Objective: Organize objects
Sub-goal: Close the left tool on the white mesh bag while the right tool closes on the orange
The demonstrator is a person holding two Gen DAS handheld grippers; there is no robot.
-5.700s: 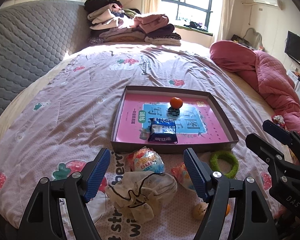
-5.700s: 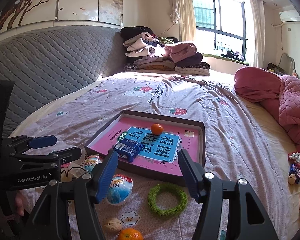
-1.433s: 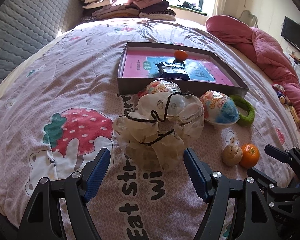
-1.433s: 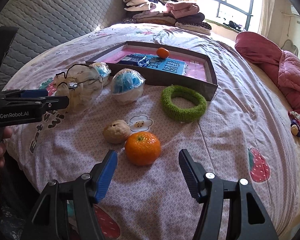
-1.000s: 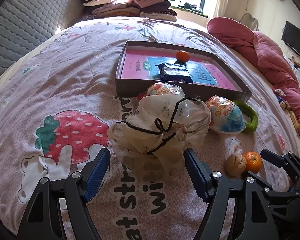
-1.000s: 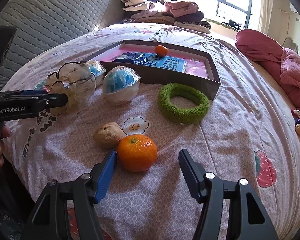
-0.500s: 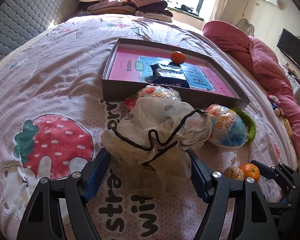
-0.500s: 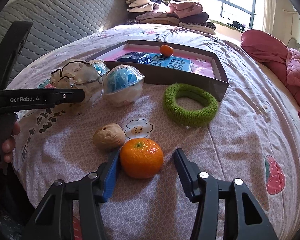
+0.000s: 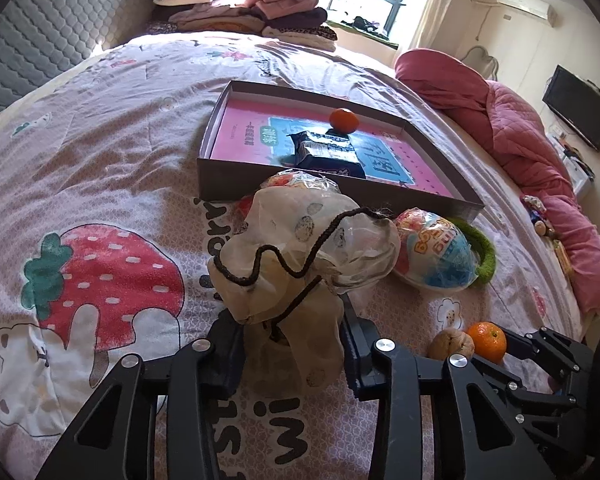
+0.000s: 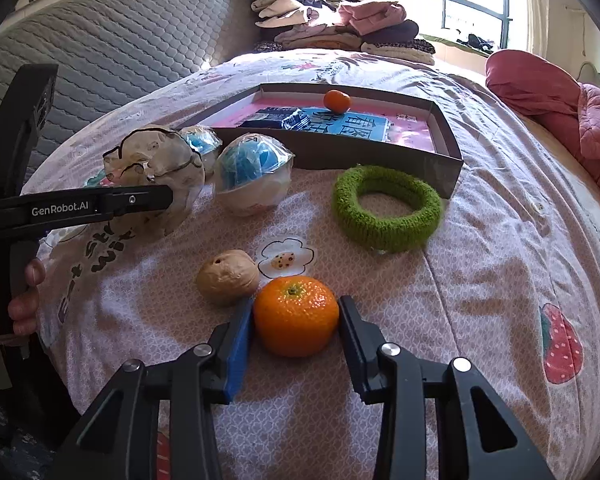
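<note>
While the left claw [image 9: 292, 344] closes on the scrunchie [image 9: 300, 256], the right claw [image 10: 296, 320] closes around the orange [image 10: 296, 314].

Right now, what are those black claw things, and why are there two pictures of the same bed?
They are two hand-held grabbers, and a person holds one in each hand. Each carries a small camera looking along its jaws, so you get one picture from each hand.

The left gripper has its jaws closing on a crumpled cream scrunchie with a black cord. The right gripper has its jaws closing around an orange, with both pads at its sides.

On the bedspread also lie a walnut, a green fuzzy ring and wrapped toy eggs. Behind them stands a shallow box that holds another orange and a blue snack packet.
</note>
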